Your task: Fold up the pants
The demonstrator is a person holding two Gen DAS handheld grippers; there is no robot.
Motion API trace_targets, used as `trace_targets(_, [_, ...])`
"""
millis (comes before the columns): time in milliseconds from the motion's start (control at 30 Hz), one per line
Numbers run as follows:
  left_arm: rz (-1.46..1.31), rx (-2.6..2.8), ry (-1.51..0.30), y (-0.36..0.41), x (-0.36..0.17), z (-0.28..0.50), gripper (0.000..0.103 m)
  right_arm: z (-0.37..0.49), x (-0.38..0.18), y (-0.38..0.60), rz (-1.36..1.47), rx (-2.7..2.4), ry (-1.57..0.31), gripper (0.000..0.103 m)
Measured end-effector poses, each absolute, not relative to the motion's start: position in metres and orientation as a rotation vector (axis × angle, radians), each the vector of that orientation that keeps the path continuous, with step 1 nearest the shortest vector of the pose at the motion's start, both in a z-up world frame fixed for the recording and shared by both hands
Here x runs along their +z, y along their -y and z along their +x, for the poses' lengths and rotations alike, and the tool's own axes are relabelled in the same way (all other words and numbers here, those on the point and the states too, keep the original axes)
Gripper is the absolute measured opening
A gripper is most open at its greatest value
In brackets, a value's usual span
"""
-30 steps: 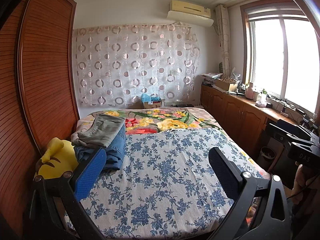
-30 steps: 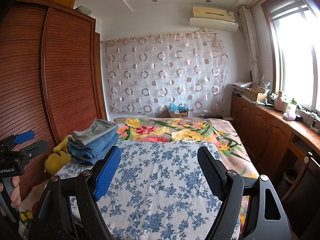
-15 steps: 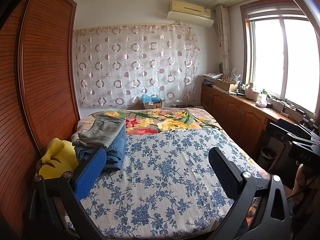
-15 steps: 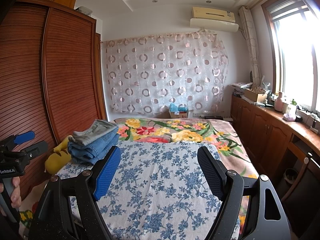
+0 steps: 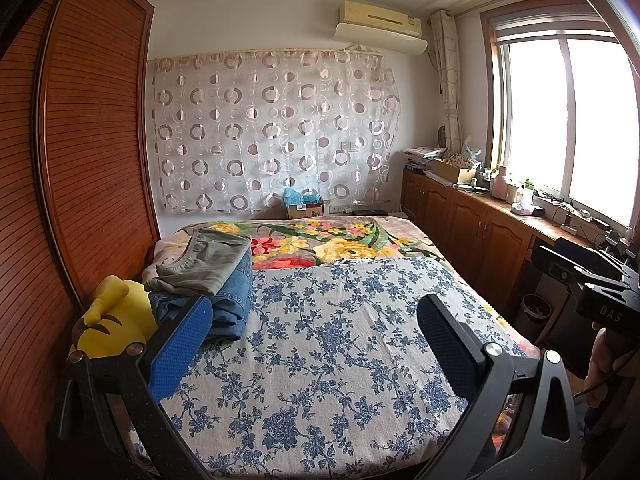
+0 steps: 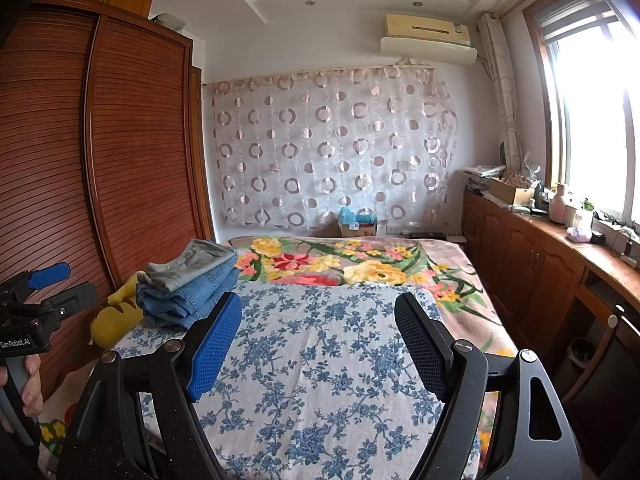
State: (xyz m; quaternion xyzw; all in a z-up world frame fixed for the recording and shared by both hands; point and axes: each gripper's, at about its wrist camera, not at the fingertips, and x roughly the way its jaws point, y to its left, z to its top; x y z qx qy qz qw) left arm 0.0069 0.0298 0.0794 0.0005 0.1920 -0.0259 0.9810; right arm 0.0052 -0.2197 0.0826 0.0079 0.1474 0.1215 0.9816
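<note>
Both our left gripper (image 5: pixel 316 344) and right gripper (image 6: pixel 320 340) hang released above the blue-flowered sheet (image 5: pixel 320 360); the folded pants stack (image 5: pixel 212 284) sits at its far-left corner, so we should lift only the top pair

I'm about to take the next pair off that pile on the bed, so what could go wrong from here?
1. The grey pants lie loose on top of the jeans; pulling one pair may drag the whole stack apart.
2. The stack sits by the bed's edge above the yellow plush toy, so a nudge may tip it off.
</note>
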Motion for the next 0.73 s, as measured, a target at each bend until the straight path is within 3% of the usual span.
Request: trace_targets(733, [0.0, -0.053, -0.385, -0.0296, 0.0788, 0.0064, 0.102, 0.003, 0.0811, 0.2223, 0.017, 0.244, -0.281, 0.08])
